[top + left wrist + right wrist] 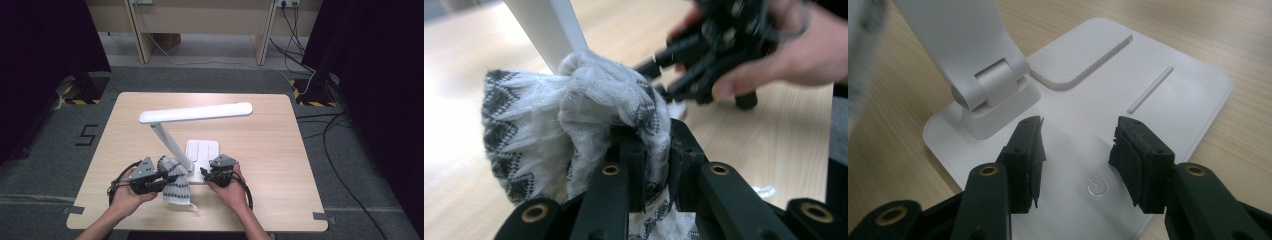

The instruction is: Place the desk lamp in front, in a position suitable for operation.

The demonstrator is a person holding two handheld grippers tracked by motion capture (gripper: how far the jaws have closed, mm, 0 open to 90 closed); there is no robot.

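Note:
A white desk lamp stands mid-table on a flat white base. My left gripper is shut on a white-and-grey knitted cloth, which bunches against the lower part of the slanted lamp arm. In the left gripper view the cloth is pinched between the jaws of my left gripper. My right gripper is at the near edge of the base. Seen in its own view, my right gripper stands open just above the base, with the power button between the jaws and the hinge ahead to the left.
The wooden table has bare surface to the right and left of the lamp. Cables run over the grey floor to the right. Dark curtains hang at both sides, and a wooden bench stands at the back.

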